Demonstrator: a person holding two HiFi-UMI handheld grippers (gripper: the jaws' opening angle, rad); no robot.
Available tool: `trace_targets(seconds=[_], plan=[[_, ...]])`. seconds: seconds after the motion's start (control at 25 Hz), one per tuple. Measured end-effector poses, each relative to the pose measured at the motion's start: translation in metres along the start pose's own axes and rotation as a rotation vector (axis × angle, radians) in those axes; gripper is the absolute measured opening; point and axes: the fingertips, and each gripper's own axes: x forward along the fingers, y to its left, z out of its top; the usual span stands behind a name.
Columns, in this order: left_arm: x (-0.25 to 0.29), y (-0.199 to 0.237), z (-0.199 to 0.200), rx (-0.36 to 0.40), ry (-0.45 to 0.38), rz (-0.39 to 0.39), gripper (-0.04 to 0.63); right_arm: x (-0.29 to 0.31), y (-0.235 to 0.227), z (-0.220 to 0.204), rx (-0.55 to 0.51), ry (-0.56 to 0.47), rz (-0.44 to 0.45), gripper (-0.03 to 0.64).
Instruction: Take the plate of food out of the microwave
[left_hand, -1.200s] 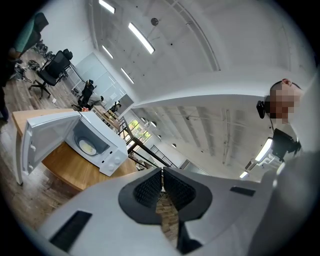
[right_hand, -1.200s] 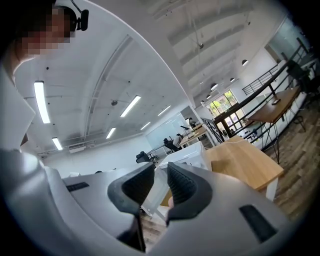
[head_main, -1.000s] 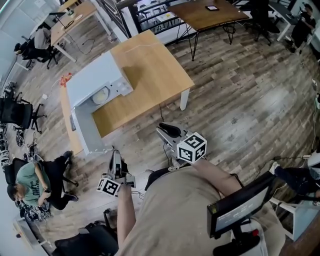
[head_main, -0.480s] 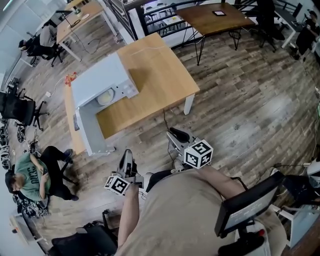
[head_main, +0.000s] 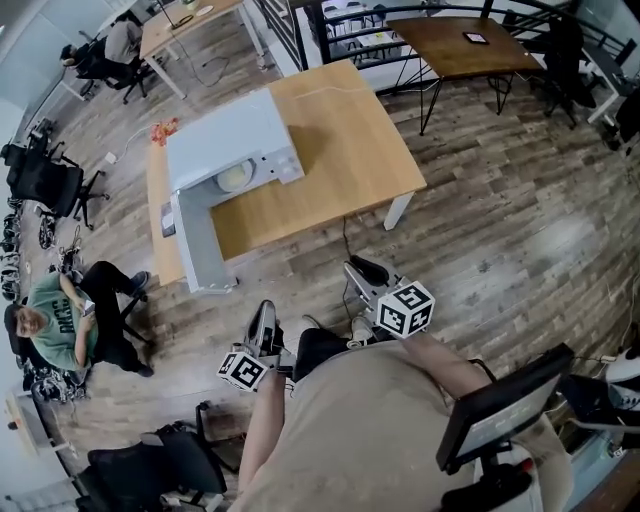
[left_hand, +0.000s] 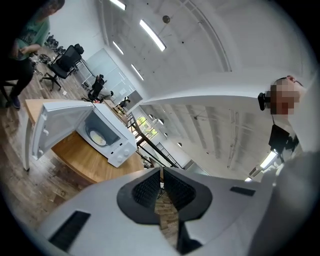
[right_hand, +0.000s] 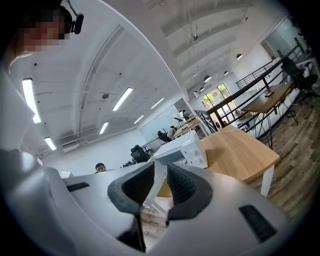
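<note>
Short of the open microwave (head_main: 232, 140)
Left gripper (head_main: 262, 322) closed, right gripper (head_main: 362, 272) barely parted, both empty; plate (head_main: 237, 178) at eleven o'clock: spread jaws before passing the door (head_main: 195, 245).

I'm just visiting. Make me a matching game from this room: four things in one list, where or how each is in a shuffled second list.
Things:
1 microwave door
2 plate of food
3 microwave
4 person in green shirt

Places or states:
a on the wooden table
b seated, away from the table
c swung open
d inside the microwave

Pairs: 1-c, 2-d, 3-a, 4-b
</note>
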Motion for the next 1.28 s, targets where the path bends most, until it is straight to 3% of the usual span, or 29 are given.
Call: trace_targets(seconds=[0.32,0.76,1.28], plan=[[-0.015,0.048,0.033,-0.035,-0.005,0.02,0.006,0.052,0.027,-0.001,0.022,-0.006,0.004,0.066],[-0.004,0.085,0.107,-0.031,0.008,-0.071,0.006,0.121,0.073,0.01,0.01,-0.026,-0.03,0.066],[-0.009,0.139,0.161,-0.033,0.007,-0.124,0.006,0.18,0.098,0.003,0.01,-0.058,-0.087,0.066]])
